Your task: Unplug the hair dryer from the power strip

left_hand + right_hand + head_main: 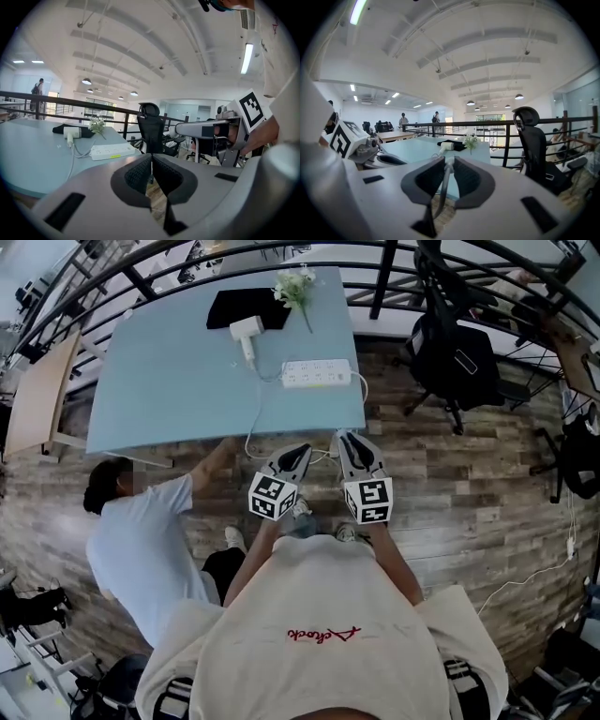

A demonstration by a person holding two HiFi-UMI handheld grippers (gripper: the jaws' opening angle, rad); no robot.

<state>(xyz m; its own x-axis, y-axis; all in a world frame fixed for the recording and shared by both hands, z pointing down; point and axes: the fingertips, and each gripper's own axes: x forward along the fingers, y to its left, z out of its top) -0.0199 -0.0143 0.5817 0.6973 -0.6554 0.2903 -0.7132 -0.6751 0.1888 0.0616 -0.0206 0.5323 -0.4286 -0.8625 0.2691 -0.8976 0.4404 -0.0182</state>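
Observation:
On the light blue table lies the white hair dryer, its cable running to the white power strip. Both grippers hang below the table's front edge, over the wooden floor. My left gripper is shut with nothing between its pads. My right gripper is closed on a white cable that runs down between its pads. In the head view a white cable hangs off the table edge near both tips. Which lead it is I cannot tell.
A black cloth and white flowers lie at the table's far end. A person in a pale shirt crouches at the left by the table. A black office chair stands to the right, before a dark railing.

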